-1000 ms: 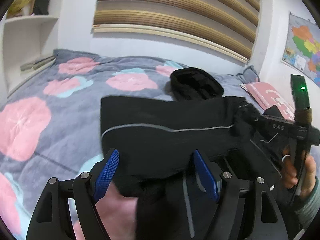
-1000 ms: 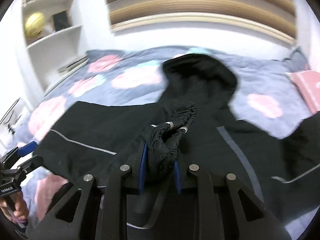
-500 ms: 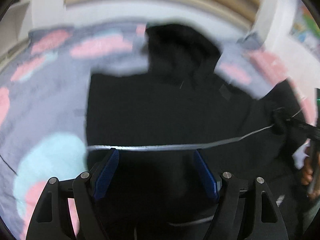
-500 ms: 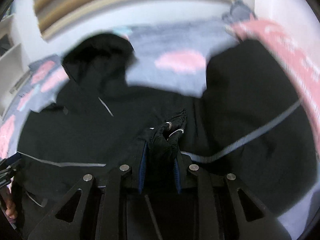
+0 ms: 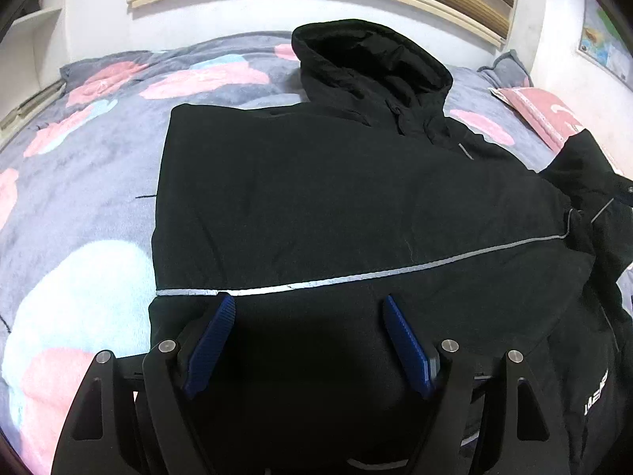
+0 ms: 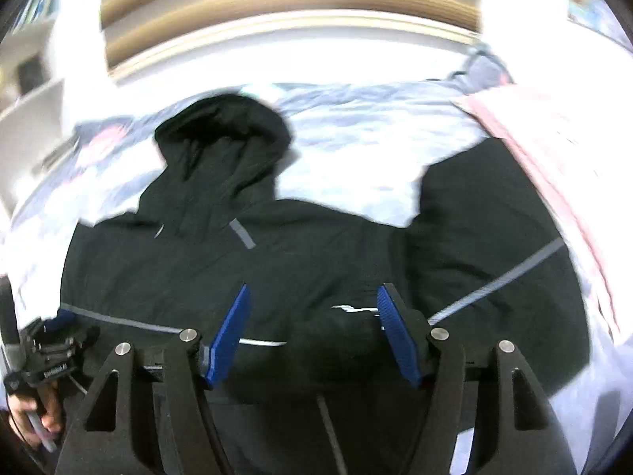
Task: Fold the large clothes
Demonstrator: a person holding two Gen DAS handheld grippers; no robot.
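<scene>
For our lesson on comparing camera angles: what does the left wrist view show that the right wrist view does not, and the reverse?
Only the left wrist view shows the wall map and white lettering on the black jacket.

Only the right wrist view shows the left gripper with the hand holding it.

Both show the jacket's hood, its grey stripe, the floral blanket, and open blue fingers.

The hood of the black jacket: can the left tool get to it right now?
Probably yes. The left tool is open and empty over the jacket's lower part, and the hood lies uncovered at the far end. Only flat jacket lies between, though it looks a long stretch.
</scene>
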